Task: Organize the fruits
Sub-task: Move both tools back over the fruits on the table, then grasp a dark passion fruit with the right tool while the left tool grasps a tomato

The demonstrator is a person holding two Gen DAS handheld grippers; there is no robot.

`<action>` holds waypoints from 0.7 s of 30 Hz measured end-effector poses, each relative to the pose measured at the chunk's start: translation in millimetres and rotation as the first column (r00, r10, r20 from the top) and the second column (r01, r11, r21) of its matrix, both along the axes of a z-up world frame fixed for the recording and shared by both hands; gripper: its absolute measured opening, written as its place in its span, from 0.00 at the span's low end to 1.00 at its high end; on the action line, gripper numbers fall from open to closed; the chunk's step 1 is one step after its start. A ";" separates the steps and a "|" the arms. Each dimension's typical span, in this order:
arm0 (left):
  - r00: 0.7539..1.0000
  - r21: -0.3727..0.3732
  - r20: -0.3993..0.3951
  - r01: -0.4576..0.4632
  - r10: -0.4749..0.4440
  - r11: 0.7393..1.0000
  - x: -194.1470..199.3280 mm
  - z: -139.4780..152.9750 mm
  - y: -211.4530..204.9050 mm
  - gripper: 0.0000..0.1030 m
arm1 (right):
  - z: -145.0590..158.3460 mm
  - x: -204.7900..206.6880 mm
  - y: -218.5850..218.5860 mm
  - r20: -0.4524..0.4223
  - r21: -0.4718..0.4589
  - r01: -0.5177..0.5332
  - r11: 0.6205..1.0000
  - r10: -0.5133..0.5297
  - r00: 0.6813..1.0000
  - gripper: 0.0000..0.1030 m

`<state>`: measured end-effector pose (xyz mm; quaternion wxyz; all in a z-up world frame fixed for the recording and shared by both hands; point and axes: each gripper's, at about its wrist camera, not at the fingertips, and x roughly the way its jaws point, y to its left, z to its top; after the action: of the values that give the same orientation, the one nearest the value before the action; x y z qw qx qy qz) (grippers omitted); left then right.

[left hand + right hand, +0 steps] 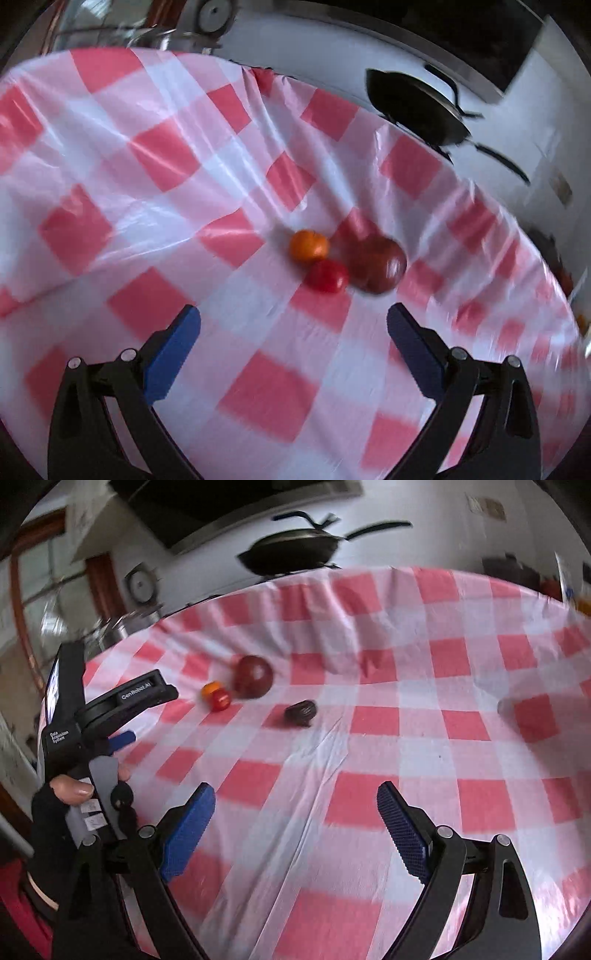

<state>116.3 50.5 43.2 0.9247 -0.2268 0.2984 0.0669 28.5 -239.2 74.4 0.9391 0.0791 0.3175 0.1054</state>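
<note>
Left gripper (293, 321): blue pads spread wide, nothing between them, hovering over the checked cloth (147, 206). Seen also from the right wrist view at far left, held in a gloved hand (66, 801).

Right gripper (295, 801): likewise spread wide and empty, above bare cloth, well short of any fruit.

Just ahead of the left pads — a cluster of three: small orange fruit (308, 245), small red fruit (328, 276) touching or nearly touching it, and a larger dark red fruit (378, 264) pressed up against both. Motion blur in this view; exact contact between orange and dark red not resolvable.

Right wrist view confirms the same trio beyond the left gripper, plus a fourth piece — a dark, wrinkled fruit (301, 712) lying apart from the cluster, to its right and nearer the right gripper. Kind of fruit not identifiable.

Beyond the table edge: black pan (295, 548) on a counter. No bowl, tray or basket visible on the cloth.

Progress, judged: three fruits already gathered in one spot, so grouping probably well under way. Dark wrinkled fruit apparently the remaining stray. Possibly something orange at the far right table edge, too small to tell. Neither gripper committed to a pick yet.
</note>
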 end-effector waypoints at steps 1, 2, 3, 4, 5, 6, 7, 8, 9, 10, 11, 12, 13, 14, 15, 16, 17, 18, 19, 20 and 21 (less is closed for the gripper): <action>1.000 -0.025 0.009 -0.016 0.016 1.000 1.6 -1.6 1.5 0.98 | -1.6 10.1 -1.9 -0.010 0.011 0.009 1.000 -0.009 1.000 0.84; 0.999 -0.060 0.022 -0.035 0.036 0.998 8.1 -5.7 3.2 0.98 | -1.3 16.2 -1.4 -0.018 0.019 0.010 1.000 -0.010 1.000 0.84; 0.999 -0.080 0.028 -0.044 0.046 0.996 6.4 -4.8 8.5 0.98 | -1.4 24.5 -0.5 -0.024 0.022 0.006 1.000 -0.005 1.000 0.84; 0.998 -0.101 0.031 -0.051 0.054 0.994 8.9 -6.8 12.3 0.98 | -1.0 32.9 2.1 -0.025 0.018 -0.001 1.000 0.001 1.000 0.84; 0.998 -0.122 0.032 -0.052 0.056 0.991 11.3 -9.7 16.3 0.98 | 0.6 39.1 5.5 -0.022 0.011 -0.009 1.000 0.010 1.000 0.84; 0.998 -0.140 0.029 -0.050 0.055 0.989 13.1 -12.4 21.8 0.98 | 1.9 45.4 9.2 -0.019 0.002 -0.019 1.000 0.019 1.000 0.84; 0.998 -0.145 0.023 -0.052 0.056 0.988 14.5 -14.5 25.2 0.98 | 3.0 55.0 13.2 -0.018 -0.008 -0.028 1.000 0.028 0.999 0.84; 0.998 -0.145 0.019 -0.058 0.061 0.988 14.9 -15.8 28.4 0.98 | 3.8 64.2 16.8 -0.026 -0.016 -0.038 0.999 0.037 0.999 0.84; 0.997 -0.144 0.023 -0.064 0.068 0.988 12.6 -15.9 32.9 0.98 | 2.1 74.4 20.8 -0.040 -0.026 -0.047 0.999 0.046 0.998 0.84; 0.997 -0.140 0.025 -0.066 0.070 0.988 11.7 -15.8 35.1 0.98 | -0.7 87.2 26.7 -0.061 -0.048 -0.054 0.997 0.051 0.997 0.80; 0.997 -0.132 0.030 -0.068 0.072 0.989 11.4 -15.6 37.4 0.98 | -3.3 97.8 31.1 -0.074 -0.070 -0.051 0.996 0.046 0.996 0.77; 0.997 -0.128 0.032 -0.070 0.075 0.989 11.0 -15.1 38.9 0.98 | -4.7 107.3 35.8 -0.084 -0.090 -0.049 0.995 0.041 0.996 0.72; 0.997 -0.126 0.026 -0.072 0.076 0.989 12.2 -15.8 40.3 0.98 | -7.0 119.3 40.4 -0.101 -0.106 -0.055 0.993 0.044 0.994 0.71; 0.997 -0.129 0.020 -0.070 0.074 0.989 12.7 -16.0 41.6 0.98 | -9.0 129.8 44.5 -0.118 -0.116 -0.064 0.991 0.050 0.992 0.71; 0.998 -0.135 0.010 -0.067 0.069 0.989 14.3 -17.3 42.4 0.98 | -11.3 139.5 48.9 -0.136 -0.132 -0.074 0.988 0.056 0.989 0.69; 0.998 -0.133 0.005 -0.068 0.069 0.989 14.9 -18.0 42.3 0.98 | -13.3 145.4 52.5 -0.144 -0.147 -0.078 0.986 0.057 0.988 0.67; 0.998 -0.126 0.002 -0.069 0.070 0.990 15.3 -18.2 41.6 0.98 | -14.8 152.0 55.1 -0.151 -0.161 -0.082 0.984 0.058 0.987 0.64; 0.998 -0.113 -0.001 -0.064 0.064 0.992 16.1 -18.1 39.4 0.98 | -16.1 158.1 56.1 -0.156 -0.167 -0.083 0.982 0.057 0.986 0.61; 0.998 -0.098 -0.004 -0.057 0.057 0.994 17.1 -18.0 36.7 0.98 | -17.8 162.1 56.1 -0.163 -0.167 -0.082 0.983 0.054 0.985 0.60; 0.999 -0.083 -0.008 -0.049 0.048 0.995 18.4 -17.9 33.8 0.98 | -19.3 166.3 55.6 -0.176 -0.165 -0.083 0.983 0.053 0.983 0.59; 0.999 -0.062 -0.016 -0.037 0.037 0.997 20.4 -17.8 29.7 0.98 | -21.6 169.5 55.3 -0.190 -0.167 -0.089 0.982 0.057 0.980 0.58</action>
<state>136.7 80.2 25.4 0.9136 -0.2606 0.3028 0.0763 198.0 -183.9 52.8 0.9044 -0.0059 0.4138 0.1037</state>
